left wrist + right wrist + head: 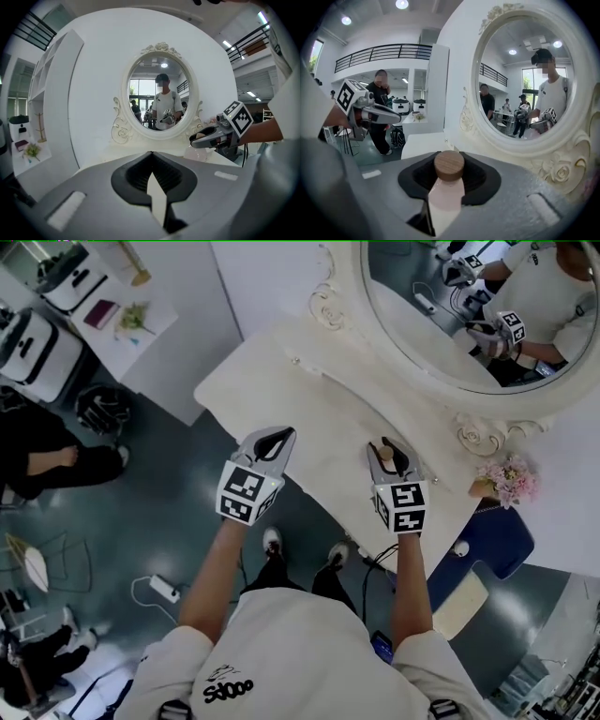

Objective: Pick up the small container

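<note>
One step left, looks like: your right gripper [388, 456] grips the small container [449, 166] near the front edge of the tabletop [309, 404], left gripper [152, 161] closed empty, so hold steady.

White short-sleeved T-shirt [300, 652] with black lettering at its 7 o'clock, dark trousers [281, 576], white shoes [272, 540]. Grey left gripper [278, 435] and right gripper [388, 448] bear black-and-white marker cubes.

**Background items only**

Cream surface [314, 413] with an ornate oval mirror [422, 334] along its far edge. Pink flowers [509, 479] at its right end. White power strip [164, 589] on the dark floor [159, 493]. Small plant [134, 317] on a white side table [159, 329], well apart.
</note>
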A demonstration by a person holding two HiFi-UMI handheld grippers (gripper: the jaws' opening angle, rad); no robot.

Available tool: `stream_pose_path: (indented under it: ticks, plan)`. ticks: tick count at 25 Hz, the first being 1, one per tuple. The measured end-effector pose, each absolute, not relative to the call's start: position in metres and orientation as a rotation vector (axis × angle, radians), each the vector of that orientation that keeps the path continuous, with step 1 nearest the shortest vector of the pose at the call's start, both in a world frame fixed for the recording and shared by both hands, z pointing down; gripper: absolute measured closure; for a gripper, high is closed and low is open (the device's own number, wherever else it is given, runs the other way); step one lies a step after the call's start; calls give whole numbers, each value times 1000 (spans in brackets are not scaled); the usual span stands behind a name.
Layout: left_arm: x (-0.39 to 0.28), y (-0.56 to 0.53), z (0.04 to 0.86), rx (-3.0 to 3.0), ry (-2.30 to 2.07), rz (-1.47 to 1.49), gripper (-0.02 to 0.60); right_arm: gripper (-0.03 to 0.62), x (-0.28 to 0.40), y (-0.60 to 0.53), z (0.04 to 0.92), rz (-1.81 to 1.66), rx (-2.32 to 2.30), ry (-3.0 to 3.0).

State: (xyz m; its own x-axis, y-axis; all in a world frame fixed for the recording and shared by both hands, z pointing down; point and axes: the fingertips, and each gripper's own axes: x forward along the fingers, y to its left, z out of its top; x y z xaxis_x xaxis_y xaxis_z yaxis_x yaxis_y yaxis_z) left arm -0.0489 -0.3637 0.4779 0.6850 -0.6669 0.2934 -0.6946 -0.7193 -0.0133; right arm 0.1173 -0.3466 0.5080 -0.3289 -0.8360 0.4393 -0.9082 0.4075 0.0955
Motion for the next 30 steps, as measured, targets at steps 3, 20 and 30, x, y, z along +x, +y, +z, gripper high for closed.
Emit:
stream_pose_path:
  ticks: [3,20,30]
  plan:
    - [-54,-362,450,2826,-1163,383,565,477,111,-339,469,187,1498,-2270]
    - [-54,-340,331,3062,-1194,212,565,477,97,-304,333,-29,1560,-2371]
    - [-47,-327,316,3113,-1161,189,565,477,86,-292,313,-87,1542,-2401]
